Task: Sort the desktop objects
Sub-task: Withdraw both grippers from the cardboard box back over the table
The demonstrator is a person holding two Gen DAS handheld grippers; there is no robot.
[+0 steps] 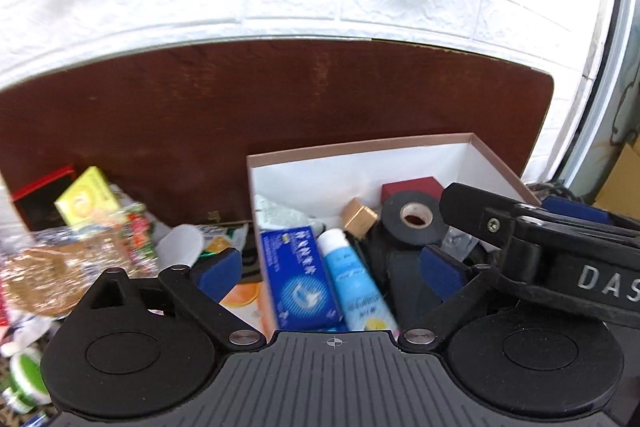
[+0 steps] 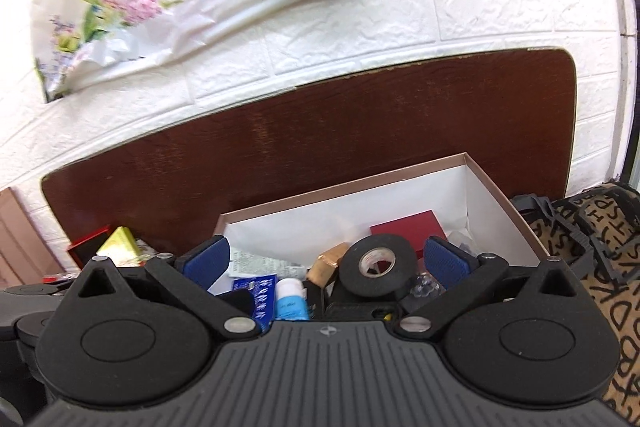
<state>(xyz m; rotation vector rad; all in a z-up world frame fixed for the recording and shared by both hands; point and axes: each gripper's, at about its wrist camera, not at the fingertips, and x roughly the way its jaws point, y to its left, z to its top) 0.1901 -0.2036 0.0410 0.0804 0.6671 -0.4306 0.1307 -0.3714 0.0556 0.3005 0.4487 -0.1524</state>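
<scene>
2 handheld grippers hover over a dark brown wooden desk (image 1: 280, 99) set against a white brick-pattern wall (image 1: 280, 7), both aimed down at an open cardboard box with a pinkish-brown rim and white inside (image 1: 360, 147). The left gripper (image 1: 330, 265) has its blue-padded fingers spread wide with nothing between them, and the right gripper (image 2: 327, 259) is likewise fully released and empty. Inside the box lie 1 roll of black tape (image 1: 414, 219), 1 dark red square box (image 1: 412, 187), 1 small gold cube-shaped box (image 1: 360, 217), 1 blue flat carton with white print (image 1: 298, 277) and 1 white-capped light blue tube (image 1: 354, 281) — other items beneath them are too dark to count. On the desk left of the box, a loose pile waits unsorted: 1 yellow-green carton (image 1: 88, 197), 1 red and black case (image 1: 40, 199), 1 clear crinkly packet of brown snacks (image 1: 60, 271) and 1 white and green round tub (image 1: 24, 375) among blurred wrappers. Judging by the empty fingers above the filled box, a drop-off looks just finished. The next move probably calls for swinging the left gripper across to the pile, closing on a single firm item — the yellow-green carton seems easiest — and carrying it over the box rim.
</scene>
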